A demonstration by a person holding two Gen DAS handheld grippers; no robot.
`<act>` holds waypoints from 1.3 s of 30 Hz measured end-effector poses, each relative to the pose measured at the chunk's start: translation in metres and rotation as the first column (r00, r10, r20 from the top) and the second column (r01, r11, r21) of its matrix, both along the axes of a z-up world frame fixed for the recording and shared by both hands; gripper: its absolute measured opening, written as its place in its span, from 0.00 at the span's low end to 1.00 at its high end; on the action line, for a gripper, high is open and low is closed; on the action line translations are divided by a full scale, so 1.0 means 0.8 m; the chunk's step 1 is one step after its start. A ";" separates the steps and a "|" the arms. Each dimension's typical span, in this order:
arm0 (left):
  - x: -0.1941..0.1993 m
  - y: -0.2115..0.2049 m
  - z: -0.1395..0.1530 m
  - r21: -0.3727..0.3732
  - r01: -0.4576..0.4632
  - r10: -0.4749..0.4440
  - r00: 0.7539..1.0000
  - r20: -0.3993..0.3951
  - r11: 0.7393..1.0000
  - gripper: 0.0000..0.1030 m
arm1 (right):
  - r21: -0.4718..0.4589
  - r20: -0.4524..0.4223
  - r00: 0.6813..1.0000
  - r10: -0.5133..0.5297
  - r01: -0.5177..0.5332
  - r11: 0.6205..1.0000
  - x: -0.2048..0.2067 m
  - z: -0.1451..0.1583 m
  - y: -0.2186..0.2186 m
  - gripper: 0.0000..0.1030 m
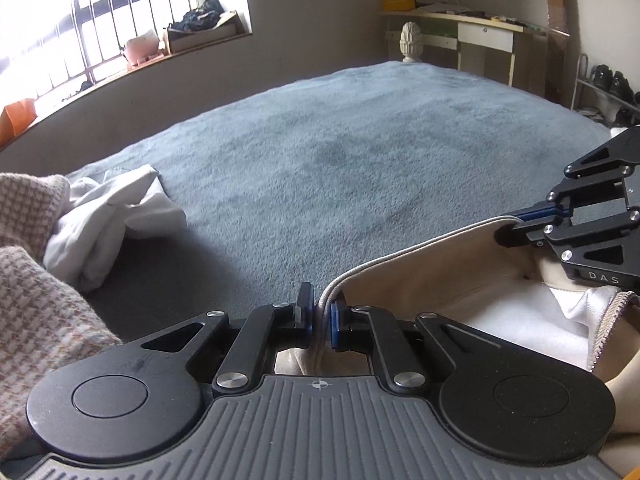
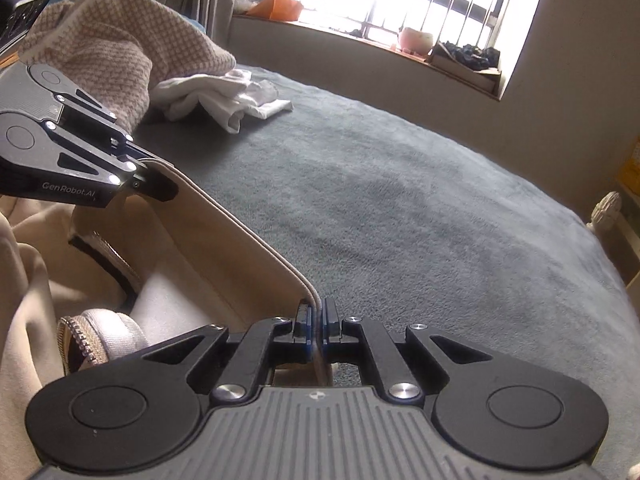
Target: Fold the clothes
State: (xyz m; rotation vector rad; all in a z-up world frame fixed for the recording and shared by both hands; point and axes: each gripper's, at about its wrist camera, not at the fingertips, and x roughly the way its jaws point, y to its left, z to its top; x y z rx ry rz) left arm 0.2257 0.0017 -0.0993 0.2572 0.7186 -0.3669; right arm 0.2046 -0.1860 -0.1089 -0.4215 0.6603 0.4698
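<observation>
The beige zip-up garment (image 2: 224, 240) looks soft and light, likely to sag wherever it isn't held, so its piped hem edge seems the sensible place to pinch. It hangs stretched between both grippers over the near side of the bed (image 1: 340, 152). The left gripper (image 1: 320, 320) has its fingers nearly closed on that edge; the right gripper (image 2: 318, 320) likewise, clamped on the same hem. At ten o'clock lies a crumpled white garment (image 1: 108, 216) beside a checked knit (image 2: 108, 48).

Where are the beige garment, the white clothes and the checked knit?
beige garment (image 1: 420, 280): left wrist view, on its flat outer panel.
white clothes (image 2: 224, 98): right wrist view, middle of the crumpled heap.
checked knit (image 2: 116, 44): right wrist view, on its upper fold.
</observation>
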 end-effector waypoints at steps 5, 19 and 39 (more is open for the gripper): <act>0.020 0.000 -0.019 0.007 -0.013 0.014 0.997 -0.078 1.000 0.12 | 0.022 -0.050 0.999 -0.005 0.006 1.000 0.013 -0.020 -0.003 0.04; 0.008 0.028 0.015 -0.019 -0.133 0.131 0.989 -0.066 0.991 0.65 | 0.254 -0.170 0.979 -0.114 0.156 0.955 0.013 0.008 -0.068 0.53; -0.220 -0.006 0.111 -0.249 0.148 -0.177 0.980 -0.097 0.957 0.86 | 0.598 -0.344 0.938 0.044 0.183 0.781 -0.241 0.101 -0.126 0.69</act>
